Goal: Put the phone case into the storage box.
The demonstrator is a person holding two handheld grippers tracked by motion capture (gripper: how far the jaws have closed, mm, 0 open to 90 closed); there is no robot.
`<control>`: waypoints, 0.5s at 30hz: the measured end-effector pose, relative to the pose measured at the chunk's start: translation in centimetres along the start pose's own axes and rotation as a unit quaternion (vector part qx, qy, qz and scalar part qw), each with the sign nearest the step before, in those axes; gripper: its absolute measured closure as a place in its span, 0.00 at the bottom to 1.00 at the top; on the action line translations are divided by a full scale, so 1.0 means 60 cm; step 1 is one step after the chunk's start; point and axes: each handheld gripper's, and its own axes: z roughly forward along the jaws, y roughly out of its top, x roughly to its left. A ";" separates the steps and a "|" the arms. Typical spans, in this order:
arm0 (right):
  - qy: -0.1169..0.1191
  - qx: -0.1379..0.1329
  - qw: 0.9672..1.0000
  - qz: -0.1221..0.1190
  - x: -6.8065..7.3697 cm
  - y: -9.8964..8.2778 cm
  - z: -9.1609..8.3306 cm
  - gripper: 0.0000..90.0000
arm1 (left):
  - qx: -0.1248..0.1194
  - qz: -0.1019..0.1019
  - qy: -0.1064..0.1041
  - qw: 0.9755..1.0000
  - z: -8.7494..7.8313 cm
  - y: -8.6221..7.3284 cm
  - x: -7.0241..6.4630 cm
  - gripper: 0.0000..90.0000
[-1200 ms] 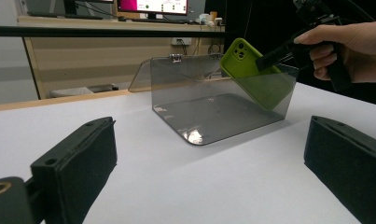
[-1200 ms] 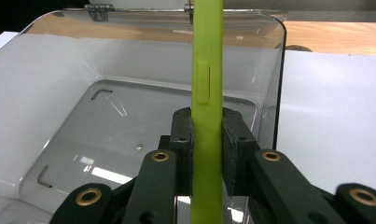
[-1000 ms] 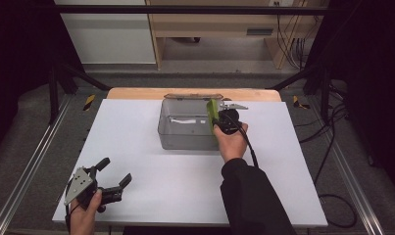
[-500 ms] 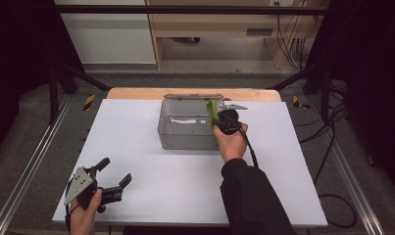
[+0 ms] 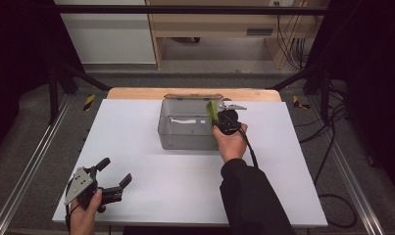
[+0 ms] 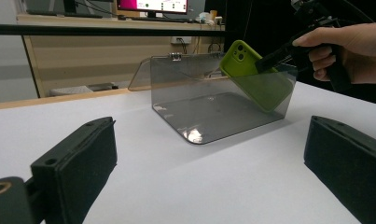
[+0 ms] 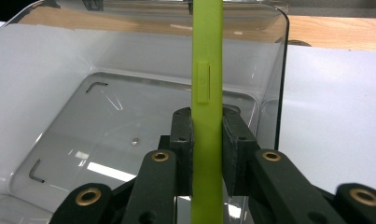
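Note:
A lime-green phone point(image 6: 256, 79) in its case is pinched edge-on between the pads of my right gripper point(image 7: 207, 140), which is shut on it. The phone point(image 7: 207, 70) hangs tilted, its lower part inside a clear plastic box point(image 5: 185, 129) whose lid is folded back. In the high view the phone point(image 5: 212, 111) sits over the box's right end, with the right gripper point(image 5: 219, 120) just behind it. My left gripper point(image 5: 114, 174) rests low at the table's near-left corner, its jaws spread wide with nothing between them. Its black pads point(image 6: 78, 163) frame the box point(image 6: 213, 112) from a distance.
The white table top point(image 5: 136, 147) stretches around the box. A wooden strip point(image 5: 136, 93) runs along the far edge. Metal rails flank the table left and right, and cables hang at the right side. A wooden desk stands beyond.

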 end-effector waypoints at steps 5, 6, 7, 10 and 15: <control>-0.001 0.000 1.000 -0.001 0.001 0.000 0.001 0.85 | 0.001 0.002 -0.001 1.000 0.000 0.000 -0.001 0.03; -0.001 0.001 1.000 -0.001 0.001 0.000 0.001 0.85 | 0.002 0.002 -0.002 1.000 0.000 0.000 -0.001 0.03; -0.001 0.002 1.000 -0.001 0.001 -0.001 0.001 0.85 | 0.001 0.002 -0.002 1.000 0.000 0.000 -0.001 0.03; -0.002 0.001 1.000 -0.003 0.001 -0.001 0.001 0.85 | 0.001 0.002 -0.002 1.000 0.000 0.000 -0.001 0.03; -0.001 0.001 1.000 -0.003 0.002 -0.001 0.001 0.85 | 0.001 0.002 -0.003 1.000 0.000 0.000 -0.001 0.03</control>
